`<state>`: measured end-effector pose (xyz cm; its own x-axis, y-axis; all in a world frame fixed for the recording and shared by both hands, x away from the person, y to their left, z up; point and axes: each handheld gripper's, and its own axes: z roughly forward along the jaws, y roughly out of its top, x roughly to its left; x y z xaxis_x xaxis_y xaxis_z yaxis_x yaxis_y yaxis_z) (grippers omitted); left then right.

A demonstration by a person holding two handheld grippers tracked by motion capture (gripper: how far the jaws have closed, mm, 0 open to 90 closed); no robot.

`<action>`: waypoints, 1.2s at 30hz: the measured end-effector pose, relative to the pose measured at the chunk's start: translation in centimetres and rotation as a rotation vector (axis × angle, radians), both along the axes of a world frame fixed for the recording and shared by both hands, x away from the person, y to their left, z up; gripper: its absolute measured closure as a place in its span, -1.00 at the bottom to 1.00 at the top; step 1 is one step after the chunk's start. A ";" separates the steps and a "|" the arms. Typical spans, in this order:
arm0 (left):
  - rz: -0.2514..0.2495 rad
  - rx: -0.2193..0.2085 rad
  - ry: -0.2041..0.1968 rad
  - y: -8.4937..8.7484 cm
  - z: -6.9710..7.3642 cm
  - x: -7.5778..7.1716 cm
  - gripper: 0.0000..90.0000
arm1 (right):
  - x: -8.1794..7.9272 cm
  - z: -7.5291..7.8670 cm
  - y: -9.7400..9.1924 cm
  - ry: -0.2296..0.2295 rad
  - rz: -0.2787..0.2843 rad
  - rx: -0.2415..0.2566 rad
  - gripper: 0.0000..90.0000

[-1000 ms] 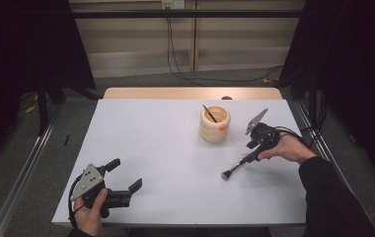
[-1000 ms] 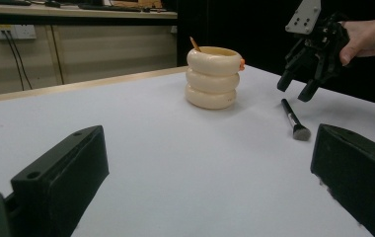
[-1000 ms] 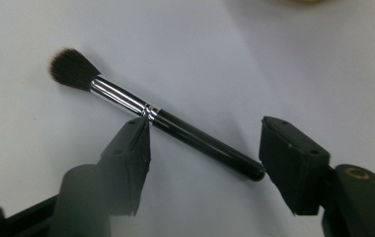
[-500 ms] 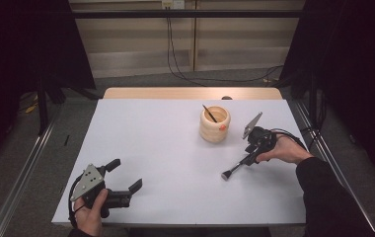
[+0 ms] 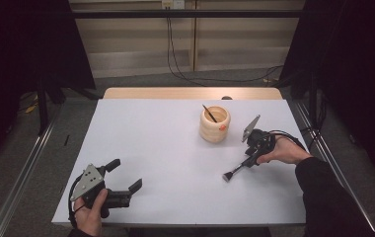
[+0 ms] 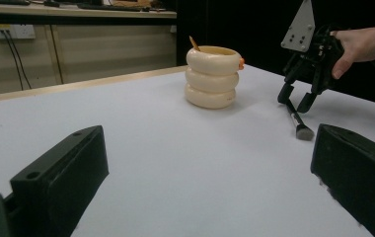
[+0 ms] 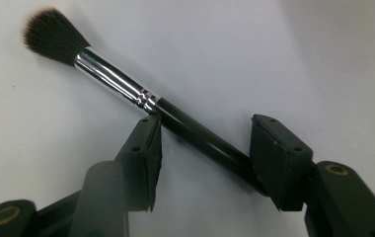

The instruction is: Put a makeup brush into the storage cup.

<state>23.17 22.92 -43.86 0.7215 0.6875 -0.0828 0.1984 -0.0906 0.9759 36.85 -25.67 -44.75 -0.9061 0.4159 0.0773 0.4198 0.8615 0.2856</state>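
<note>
Between the two black jaws of the right gripper (image 7: 203, 163) we see the black-handled makeup brush with silver ferrule (image 7: 126, 91) lying on the white table (image 5: 166, 148); the jaws have just been closing, straddling the handle but not clearly clamping it. We judge pickup imminent, likely bound for the cream ringed holder (image 5: 214, 126) nearby. Left gripper (image 5: 126, 180) rests wide open, empty.

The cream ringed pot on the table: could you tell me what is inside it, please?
A thin dark-tipped stick leans inside the cream ringed pot, its end rising past the rim. The pot's wall hides its lower part and any other contents.
</note>
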 end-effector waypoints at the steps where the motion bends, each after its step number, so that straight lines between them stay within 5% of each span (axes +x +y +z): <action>1: 0.001 0.001 0.000 0.0 0.0 0.0 -0.98 | 0.0 0.0 0.0 0.003 -0.001 -0.001 0.05; 12: 0.003 0.000 0.004 0.0 0.0 0.0 -0.98 | -0.2 -0.4 0.0 -0.002 0.025 -0.029 0.09; 27: 0.000 0.000 0.006 0.0 0.0 0.0 -0.98 | 0.1 -0.3 -0.2 -0.005 0.013 -0.032 0.76; 36: 0.002 0.002 0.006 0.0 0.0 -0.1 -0.98 | 0.2 -0.3 0.0 0.008 -0.035 -0.049 0.77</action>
<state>23.12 22.91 -43.88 0.7197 0.6890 -0.0858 0.2041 -0.0919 0.9746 37.03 -25.67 -45.04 -0.8905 0.4506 0.0629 0.4518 0.8592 0.2402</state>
